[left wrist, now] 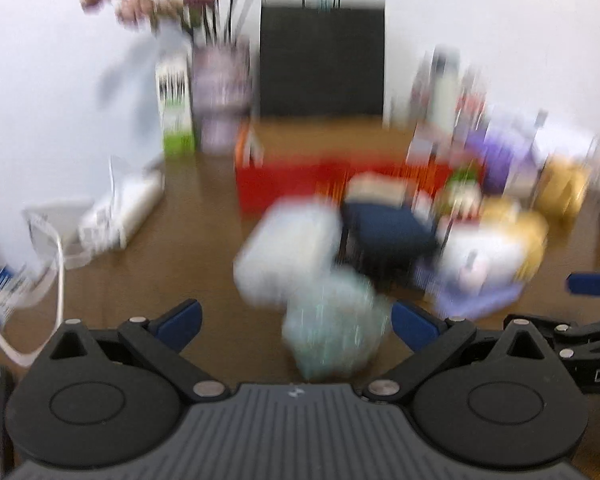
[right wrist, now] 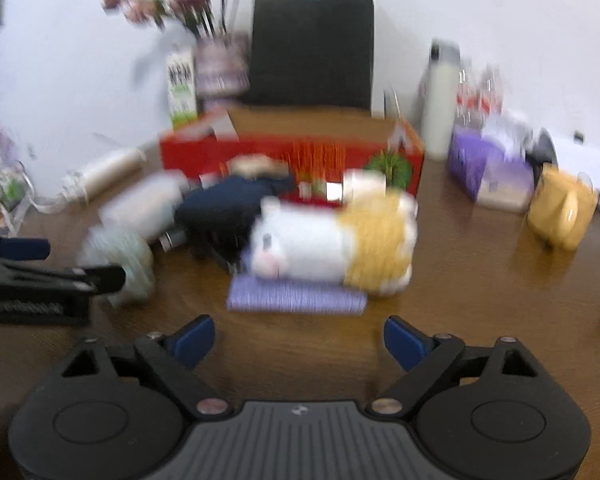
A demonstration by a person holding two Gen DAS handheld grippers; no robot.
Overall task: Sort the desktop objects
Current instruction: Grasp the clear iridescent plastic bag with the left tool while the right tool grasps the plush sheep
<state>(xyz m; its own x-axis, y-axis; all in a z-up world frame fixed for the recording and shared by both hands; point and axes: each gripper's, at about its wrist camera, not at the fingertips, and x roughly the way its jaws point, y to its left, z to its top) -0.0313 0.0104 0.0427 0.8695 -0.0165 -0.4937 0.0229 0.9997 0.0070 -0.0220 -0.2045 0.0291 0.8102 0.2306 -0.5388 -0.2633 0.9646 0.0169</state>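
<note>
Left gripper [left wrist: 296, 322]: jaws wide, nothing pinched.
Right gripper [right wrist: 299, 342]: jaws wide, empty.
Plush cat [right wrist: 332, 240]: ahead of right gripper.
Writing: blurred, unreadable.

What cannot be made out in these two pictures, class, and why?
- Left wrist view: pale bundle between the open left gripper's fingers, smeared by motion blur; contact unclear.
- Both views: carton print blurred.
- Right wrist view: dark item behind the plush toy, blurred, partly hidden.
</note>
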